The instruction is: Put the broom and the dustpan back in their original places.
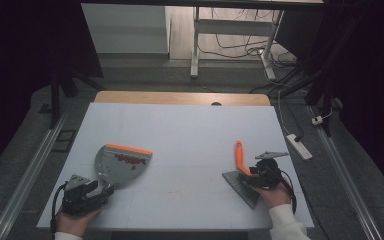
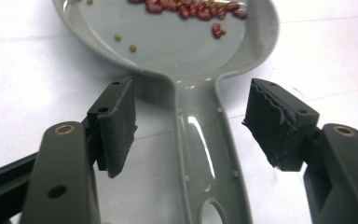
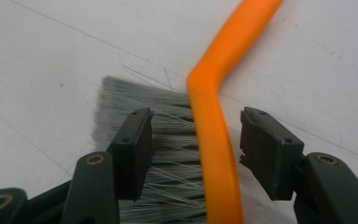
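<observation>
From the high view, a white table (image 1: pixel 180 125) held a grey dustpan (image 1: pixel 117 167) with an orange edge on the left side, with small red bits lying in it. The left gripper (image 1: pixel 97 192) sat in the person's left hand (image 1: pixel 72 220) at the near edge, right at the dustpan's handle. On the right side lay a brush (image 1: pixel 240 172) with an orange handle and grey bristles, and the right gripper (image 1: pixel 260 175) sat in the right hand (image 1: pixel 275 195) just over it. In the left gripper view, the jaws stood apart, and the dustpan's handle (image 2: pixel 209 158) ran up between them with a gap on each side, so neither pad (image 2: pixel 119 126) pressed on it. Red and green beans (image 2: pixel 191 9) lay in the pan. In the right gripper view, the jaws stood wide apart. The orange brush handle (image 3: pixel 214 140) lay between them without touching the pads, and the grey bristles (image 3: pixel 168 154) spread flat on the table.
</observation>
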The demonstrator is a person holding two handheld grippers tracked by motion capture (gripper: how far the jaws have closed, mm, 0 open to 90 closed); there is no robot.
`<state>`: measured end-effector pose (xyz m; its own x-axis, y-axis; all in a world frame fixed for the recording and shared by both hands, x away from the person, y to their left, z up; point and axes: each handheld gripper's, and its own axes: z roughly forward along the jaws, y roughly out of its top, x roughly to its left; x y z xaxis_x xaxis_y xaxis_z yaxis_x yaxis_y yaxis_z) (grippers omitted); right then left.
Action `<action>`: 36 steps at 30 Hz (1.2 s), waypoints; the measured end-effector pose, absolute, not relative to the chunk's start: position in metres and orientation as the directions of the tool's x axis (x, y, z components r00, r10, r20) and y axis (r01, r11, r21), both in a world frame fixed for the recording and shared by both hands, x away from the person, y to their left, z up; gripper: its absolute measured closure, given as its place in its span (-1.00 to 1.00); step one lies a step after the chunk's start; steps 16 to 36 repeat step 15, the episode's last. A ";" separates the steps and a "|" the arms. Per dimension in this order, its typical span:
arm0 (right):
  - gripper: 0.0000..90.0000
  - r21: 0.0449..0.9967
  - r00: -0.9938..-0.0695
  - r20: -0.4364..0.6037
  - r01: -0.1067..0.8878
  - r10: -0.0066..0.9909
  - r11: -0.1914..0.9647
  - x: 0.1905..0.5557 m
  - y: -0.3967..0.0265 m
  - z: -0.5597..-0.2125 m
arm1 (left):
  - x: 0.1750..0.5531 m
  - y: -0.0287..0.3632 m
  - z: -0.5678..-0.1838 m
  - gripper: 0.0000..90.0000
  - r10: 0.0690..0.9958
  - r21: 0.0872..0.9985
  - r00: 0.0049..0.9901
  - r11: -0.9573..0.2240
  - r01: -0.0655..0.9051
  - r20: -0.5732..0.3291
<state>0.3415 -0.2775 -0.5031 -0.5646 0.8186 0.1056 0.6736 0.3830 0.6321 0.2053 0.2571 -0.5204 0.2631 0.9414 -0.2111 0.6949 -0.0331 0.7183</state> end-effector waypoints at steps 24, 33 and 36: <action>-0.06 0.768 -0.744 0.037 0.449 0.667 0.458 0.310 -0.256 -0.484 | 0.219 0.238 -0.505 -0.21 0.816 0.771 0.537 -0.195 0.606 -0.216; -0.06 0.768 -0.744 0.037 0.449 0.667 0.458 0.310 -0.256 -0.484 | 0.219 0.238 -0.505 -0.21 0.816 0.771 0.537 -0.195 0.606 -0.216; -0.06 0.768 -0.744 0.037 0.449 0.667 0.458 0.310 -0.256 -0.484 | 0.219 0.238 -0.505 -0.21 0.816 0.771 0.537 -0.195 0.606 -0.216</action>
